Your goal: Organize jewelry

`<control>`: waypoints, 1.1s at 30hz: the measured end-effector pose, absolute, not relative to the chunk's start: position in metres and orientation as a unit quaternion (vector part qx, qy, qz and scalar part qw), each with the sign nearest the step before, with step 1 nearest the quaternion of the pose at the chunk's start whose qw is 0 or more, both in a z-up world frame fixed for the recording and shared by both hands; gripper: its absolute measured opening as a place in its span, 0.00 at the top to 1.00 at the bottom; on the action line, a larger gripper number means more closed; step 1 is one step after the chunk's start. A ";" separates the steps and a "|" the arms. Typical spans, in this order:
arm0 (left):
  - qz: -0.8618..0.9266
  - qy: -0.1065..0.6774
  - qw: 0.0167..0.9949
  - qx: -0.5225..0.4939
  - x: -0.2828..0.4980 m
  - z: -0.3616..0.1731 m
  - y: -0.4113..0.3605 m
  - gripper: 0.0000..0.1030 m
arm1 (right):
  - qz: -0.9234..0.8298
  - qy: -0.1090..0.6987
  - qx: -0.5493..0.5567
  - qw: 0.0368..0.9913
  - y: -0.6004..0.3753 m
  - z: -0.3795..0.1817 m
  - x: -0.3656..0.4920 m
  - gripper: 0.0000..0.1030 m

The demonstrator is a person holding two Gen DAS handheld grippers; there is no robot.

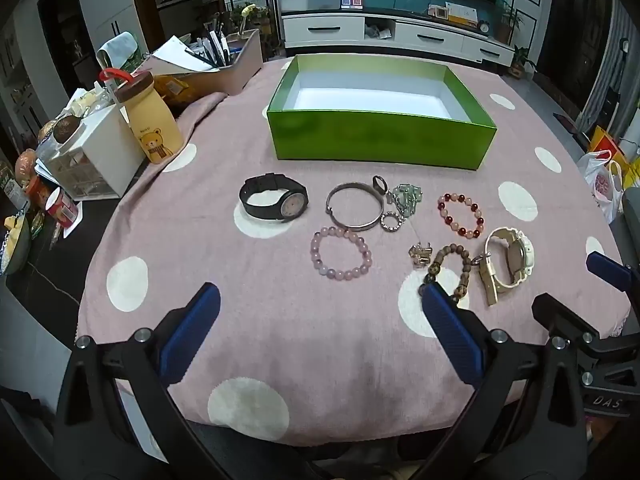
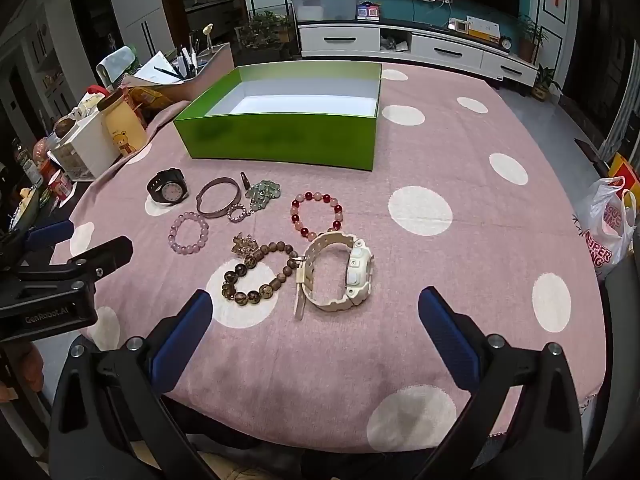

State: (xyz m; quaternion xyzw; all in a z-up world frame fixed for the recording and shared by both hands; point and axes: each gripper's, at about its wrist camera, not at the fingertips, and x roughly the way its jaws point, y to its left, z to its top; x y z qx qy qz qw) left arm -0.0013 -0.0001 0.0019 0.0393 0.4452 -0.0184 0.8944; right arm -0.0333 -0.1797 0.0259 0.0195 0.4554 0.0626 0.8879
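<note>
The open green cardboard box (image 1: 380, 136) with its white lining stands empty at the back of the counter (image 1: 280, 360), which wears a pink cloth with white dots; every piece of jewelry lies in front of the box, none inside it yet.

Left to right in front of the box: a black rubber-strapped wristwatch (image 1: 274, 203) with a pale dial, well left of the box's middle; a plain silver metal bangle (image 1: 353, 207), smooth and rigid; nearer than it, a bracelet of lilac stone beads (image 1: 341, 253). Just right of the bangle sit a small dark ring (image 1: 379, 185), a tangle of pale green beads (image 1: 406, 197) and a sparkly little ring (image 1: 392, 222), the last two touching. Then a gold-coloured clasp piece (image 1: 421, 254), a bracelet of brown wooden beads (image 2: 256, 276), a red and pink glossy bead bracelet (image 1: 461, 216), and a chunky cream plastic watch (image 2: 340, 272) touching the wooden beads.

The left tongs (image 1: 320, 312) are spread wide and hold nothing, and so are the right tongs (image 2: 316, 316), both hovering at the near edge.

The first pick seems not yet begun. Likely best: take the cream watch with the right tongs across its strap, lifting straight up so the wooden beads are not dragged. Round beads may roll; pinch across the loop.
</note>
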 end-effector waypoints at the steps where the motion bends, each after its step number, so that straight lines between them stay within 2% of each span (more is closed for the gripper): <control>1: -0.021 0.458 0.888 0.037 0.001 0.001 0.000 0.02 | 0.062 0.457 0.016 0.887 -0.179 0.026 -0.033 0.01; 33: -0.027 0.462 0.885 0.045 -0.001 -0.004 -0.007 0.02 | 0.070 0.459 0.023 0.885 -0.176 0.028 -0.036 0.01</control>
